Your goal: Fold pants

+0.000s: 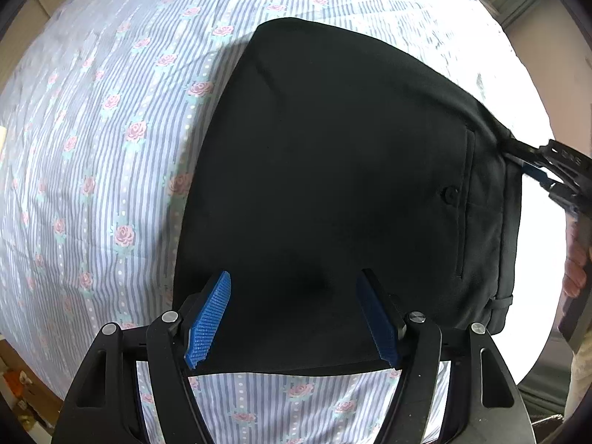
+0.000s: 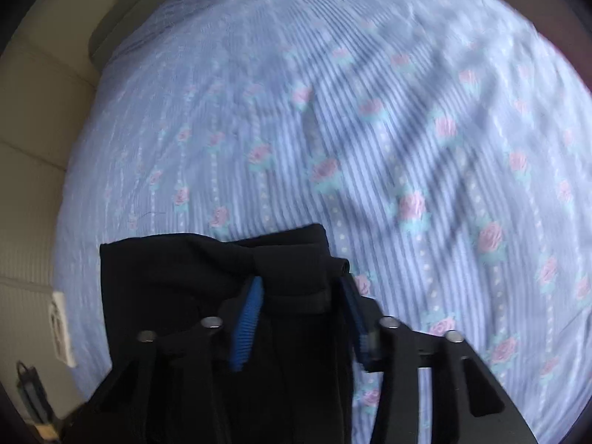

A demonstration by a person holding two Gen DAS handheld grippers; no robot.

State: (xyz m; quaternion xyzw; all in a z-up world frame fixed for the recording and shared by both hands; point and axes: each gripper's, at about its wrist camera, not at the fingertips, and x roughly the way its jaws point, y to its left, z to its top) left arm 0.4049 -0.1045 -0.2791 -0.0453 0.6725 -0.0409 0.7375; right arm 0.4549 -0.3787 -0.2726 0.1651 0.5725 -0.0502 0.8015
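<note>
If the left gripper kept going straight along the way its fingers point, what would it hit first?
Most likely the folded black trousers: the left gripper points down with open jaws over the cloth near its lower edge, nothing between. How far above the cloth it hangs is unclear. The striped rose-print bedsheet lies beneath.

The right gripper sits at the near edge, its blue-padded fingers set either side of a bunched fold of the black pants. The striped, rose-printed bed sheet extends far and right.
</note>
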